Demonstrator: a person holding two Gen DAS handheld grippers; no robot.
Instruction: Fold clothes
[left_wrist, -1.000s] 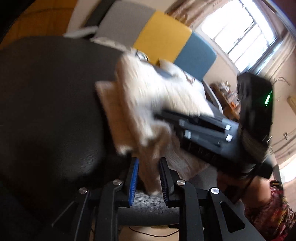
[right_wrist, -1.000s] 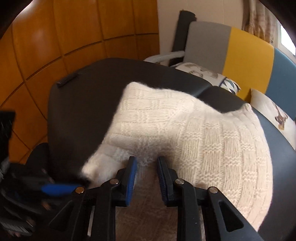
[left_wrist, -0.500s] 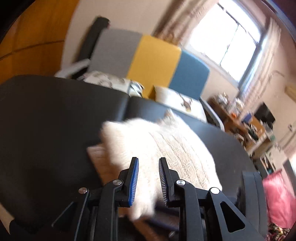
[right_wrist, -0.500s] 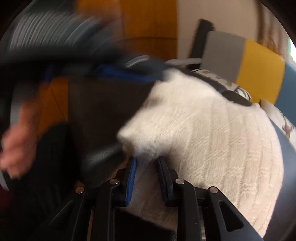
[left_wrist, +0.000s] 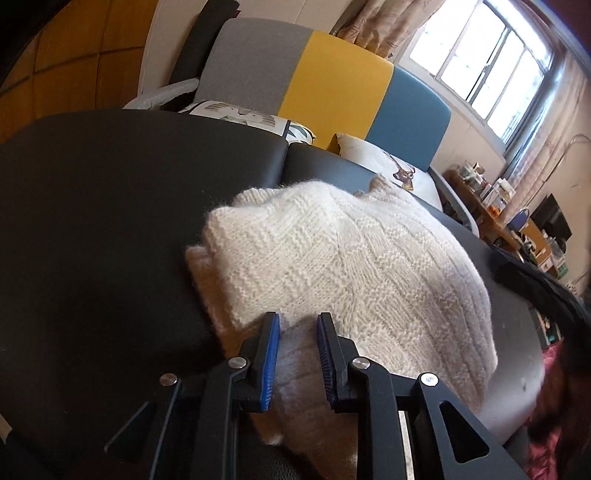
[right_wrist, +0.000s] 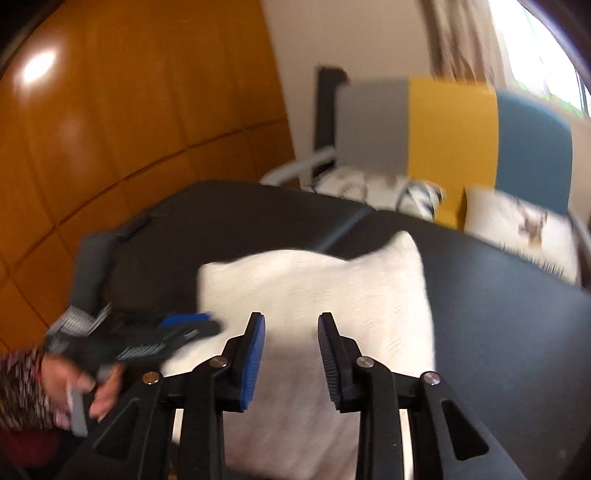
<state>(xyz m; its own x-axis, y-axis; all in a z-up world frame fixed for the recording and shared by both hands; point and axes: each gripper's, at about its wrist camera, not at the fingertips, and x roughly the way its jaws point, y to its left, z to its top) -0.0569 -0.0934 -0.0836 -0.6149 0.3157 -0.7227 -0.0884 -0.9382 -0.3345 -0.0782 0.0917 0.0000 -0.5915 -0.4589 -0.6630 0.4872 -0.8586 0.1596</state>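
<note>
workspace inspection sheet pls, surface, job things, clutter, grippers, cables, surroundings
surface: black padded bench, mostly bare.
job's things: cream knit sweater folded into a block on the bench.
clutter: dark garment at the far right edge.
grippers: left gripper shut on a sweater fold; right gripper opening, raised above the sweater, nothing between its jaws.
cables: nothing seen.
surroundings: grey-yellow-blue sofa, printed cushions, window, wood wall panels.

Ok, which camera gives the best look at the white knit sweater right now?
The left wrist view: the white knit sweater is sharp, with its basket-weave stitch and folded layers visible on the black table. The right wrist view shows the same sweater only as a motion-blurred white shape, with no knit detail.
</note>
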